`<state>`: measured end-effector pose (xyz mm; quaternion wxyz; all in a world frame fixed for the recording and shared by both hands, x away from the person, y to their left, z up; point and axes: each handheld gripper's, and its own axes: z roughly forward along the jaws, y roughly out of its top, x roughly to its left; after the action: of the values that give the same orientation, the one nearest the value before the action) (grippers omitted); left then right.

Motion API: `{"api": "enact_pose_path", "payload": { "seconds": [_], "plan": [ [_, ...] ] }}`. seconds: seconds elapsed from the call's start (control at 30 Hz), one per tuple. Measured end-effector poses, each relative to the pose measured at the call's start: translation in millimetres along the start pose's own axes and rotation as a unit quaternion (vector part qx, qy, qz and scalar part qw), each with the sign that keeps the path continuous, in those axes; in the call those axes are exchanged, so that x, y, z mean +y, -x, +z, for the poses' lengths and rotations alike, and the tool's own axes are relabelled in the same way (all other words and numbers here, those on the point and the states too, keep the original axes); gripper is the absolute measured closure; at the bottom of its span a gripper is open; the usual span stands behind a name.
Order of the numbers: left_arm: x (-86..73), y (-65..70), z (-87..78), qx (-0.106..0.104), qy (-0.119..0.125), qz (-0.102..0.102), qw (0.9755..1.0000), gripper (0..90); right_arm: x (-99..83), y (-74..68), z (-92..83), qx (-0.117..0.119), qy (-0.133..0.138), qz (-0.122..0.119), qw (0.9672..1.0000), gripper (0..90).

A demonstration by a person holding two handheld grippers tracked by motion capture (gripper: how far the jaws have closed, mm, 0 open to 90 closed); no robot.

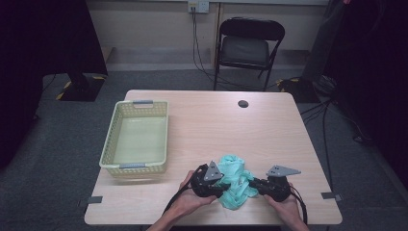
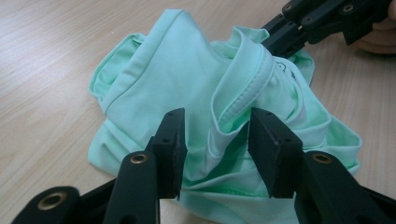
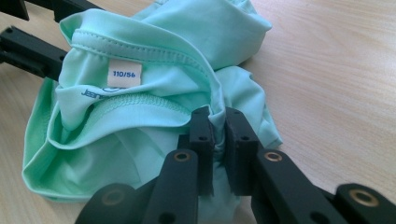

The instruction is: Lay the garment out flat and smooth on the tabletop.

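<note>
one mint-green garment (image 1: 234, 181) lies crumpled on the wooden table (image 1: 269, 134), near the front edge, between two hand-held grippers. one pale yellow basket (image 1: 137, 137) stands well apart, to the left of it on the table. one white size label (image 3: 124, 73) shows on the garment's inside seam in the right gripper view.

the garment is bunched into a heap. in the high view its long axis runs roughly from the far side of the table toward the near edge; which end is which cannot be told.

left gripper (image 2: 217, 154): jaws part-open, with a raised fold of the garment between them; whether the pads press on it cannot be told.

right gripper (image 3: 219, 151): jaws nearly closed, pinching a thin fold of the garment's edge between the pads.

the two grippers face each other across the garment.
</note>
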<state>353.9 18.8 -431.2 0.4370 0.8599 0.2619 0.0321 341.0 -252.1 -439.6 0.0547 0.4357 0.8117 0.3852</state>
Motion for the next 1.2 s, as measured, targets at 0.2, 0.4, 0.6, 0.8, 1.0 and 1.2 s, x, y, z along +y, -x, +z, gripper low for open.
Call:
{"api": "enact_pose_path", "payload": {
  "seconds": [0.2,0.4,0.6,0.8,1.0,1.2],
  "plan": [
    [-3.9,-1.4,-1.3,-0.004,-0.008,-0.005,0.9999,66.6,0.1,0.4,0.0,0.0,0.0,0.001,1.0,83.0],
    [-3.8,-5.4,-5.5,-0.02,0.003,-0.022,0.9996,85.9,0.3,0.6,-1.5,-0.001,0.002,0.002,1.0,83.6],
    [-5.6,-5.7,-4.8,-0.024,0.005,-0.028,0.9993,86.6,0.6,0.8,-2.2,0.001,0.003,-0.001,1.0,84.3],
    [-8.9,-2.7,-0.1,-0.032,-0.011,-0.025,0.9991,86.6,0.4,-1.5,-1.3,0.002,-0.001,-0.008,1.0,84.6],
    [-15.5,-0.7,-7.4,-0.033,-0.018,-0.03,0.9988,86.6,-1.4,-6.7,-2.4,0.017,-0.008,-0.021,0.9996,84.8],
    [-20.3,4.5,-7.4,-0.029,-0.035,-0.031,0.9985,86.6,-1.8,-10.6,-1.3,0.024,-0.015,-0.032,0.9991,84.9]
  ]
}}
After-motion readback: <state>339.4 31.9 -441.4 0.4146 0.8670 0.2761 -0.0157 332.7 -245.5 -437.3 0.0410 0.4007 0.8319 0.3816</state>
